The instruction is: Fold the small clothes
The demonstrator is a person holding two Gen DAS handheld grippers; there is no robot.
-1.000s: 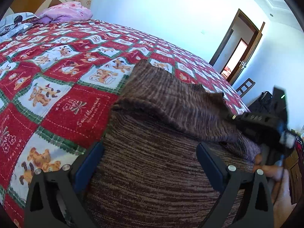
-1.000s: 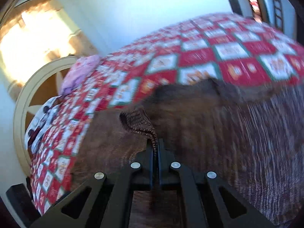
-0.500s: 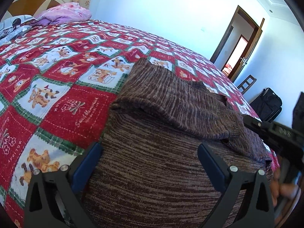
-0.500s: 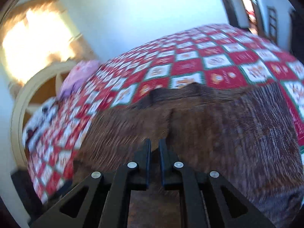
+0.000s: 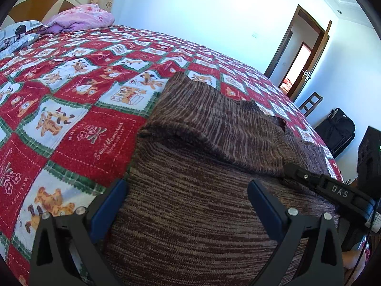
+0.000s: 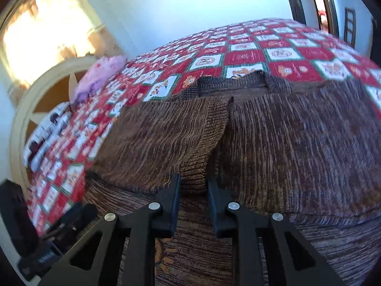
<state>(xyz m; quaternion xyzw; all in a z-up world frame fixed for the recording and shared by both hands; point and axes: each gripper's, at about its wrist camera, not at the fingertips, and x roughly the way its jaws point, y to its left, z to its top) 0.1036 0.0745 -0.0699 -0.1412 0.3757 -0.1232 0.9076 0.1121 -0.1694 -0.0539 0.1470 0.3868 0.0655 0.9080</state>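
My right tongs point(image 6: 193, 188) have just been opening, a narrow gap now, the sleeve point(image 6: 166, 138) lying loose ahead of the tips, nothing pinched. Left tongs point(image 5: 185, 205) stand wide open over the sweater point(image 5: 190, 214), which fills the lower centre on the bed point(image 5: 71, 109). I'd back the right straight out, low and slow, so the fold doesn't drag, then go for the other sleeve.

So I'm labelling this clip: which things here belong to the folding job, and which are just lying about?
Job:
- brown knit sweater, one sleeve folded across it
- left claw, open above the sweater
- right claw, just been opening, nothing pinched

Lying about:
- pink pillow
- wooden chair
- black bag
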